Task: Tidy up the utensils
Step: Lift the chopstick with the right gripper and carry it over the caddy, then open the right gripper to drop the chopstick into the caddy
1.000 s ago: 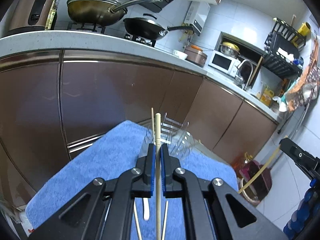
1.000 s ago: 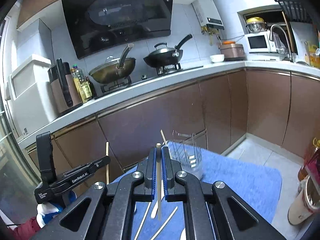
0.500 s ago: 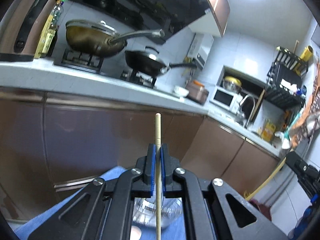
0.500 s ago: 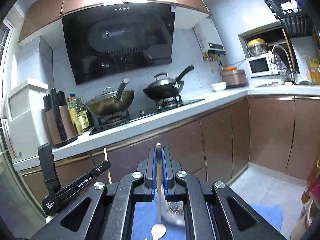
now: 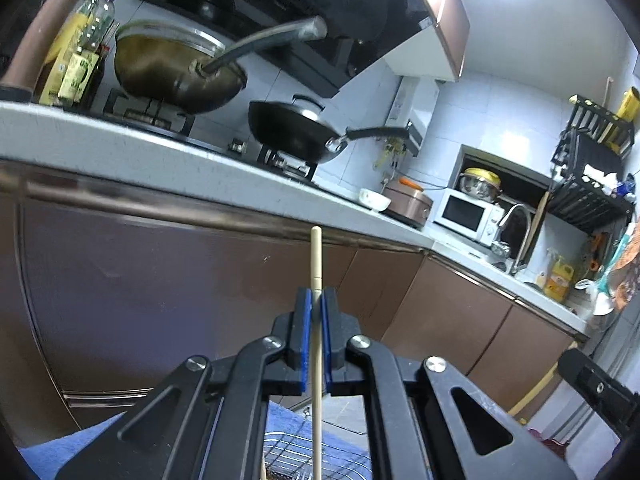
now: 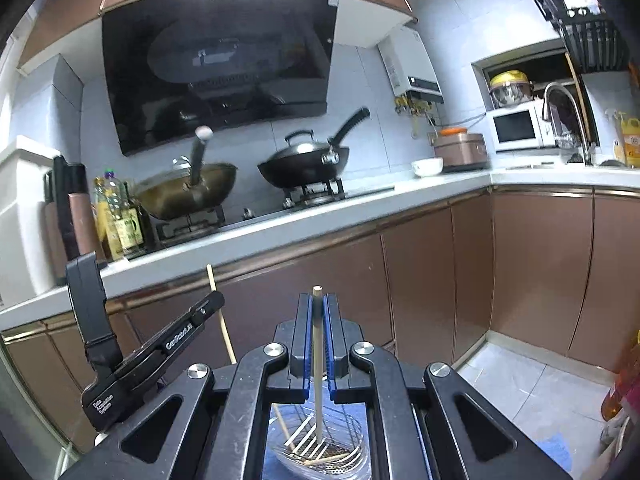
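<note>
My left gripper [image 5: 315, 296] is shut on a wooden chopstick [image 5: 316, 256] that stands upright between the blue pads and runs down toward a wire utensil holder [image 5: 312, 454] below. My right gripper [image 6: 317, 300] is shut on another wooden chopstick [image 6: 318, 360], upright, with its lower end inside the clear wire utensil holder [image 6: 320, 446], which also holds another chopstick [image 6: 326, 458]. The left gripper also shows in the right wrist view [image 6: 208, 308], holding its chopstick to the left of the holder.
The holder stands on a blue towel [image 5: 60, 450]. Brown cabinet doors [image 6: 320, 280] rise just behind it under a white counter [image 6: 280, 224] with two woks on a stove. Tiled floor [image 6: 532, 384] lies to the right.
Both grippers have risen and tilted up with their chopsticks, so the towel dropped out of sight. The holder now sits directly below both grippers, and the right chopstick's end has entered it.
</note>
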Demonstrator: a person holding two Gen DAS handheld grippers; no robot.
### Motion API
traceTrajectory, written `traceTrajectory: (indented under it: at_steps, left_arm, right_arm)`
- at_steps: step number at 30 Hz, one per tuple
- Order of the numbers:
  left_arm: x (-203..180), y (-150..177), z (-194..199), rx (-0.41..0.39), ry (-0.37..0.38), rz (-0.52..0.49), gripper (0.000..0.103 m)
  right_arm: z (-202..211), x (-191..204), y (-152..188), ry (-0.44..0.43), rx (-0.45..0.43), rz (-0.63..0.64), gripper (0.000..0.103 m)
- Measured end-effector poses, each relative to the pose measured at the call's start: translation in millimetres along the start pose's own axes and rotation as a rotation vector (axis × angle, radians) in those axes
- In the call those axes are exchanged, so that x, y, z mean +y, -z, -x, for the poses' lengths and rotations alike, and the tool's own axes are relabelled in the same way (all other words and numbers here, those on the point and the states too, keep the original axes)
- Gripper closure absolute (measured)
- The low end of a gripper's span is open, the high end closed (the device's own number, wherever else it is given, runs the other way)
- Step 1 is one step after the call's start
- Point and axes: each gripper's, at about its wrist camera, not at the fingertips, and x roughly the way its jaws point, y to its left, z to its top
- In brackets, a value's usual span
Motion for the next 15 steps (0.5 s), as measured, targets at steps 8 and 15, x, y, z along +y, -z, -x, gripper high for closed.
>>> traceTrajectory:
  at_steps: [8,15]
  left_arm:
    - [0,37,-34,-0.01,-0.074,-0.034,0.099]
    - [5,64,-46,-0.023,-0.115,-0.03,0.098]
  right_arm:
    - [-32,-14,35,0.022,0.058,0.006,0.097]
    - [-49,-18,63,0.042,0.099,0.019,0.097]
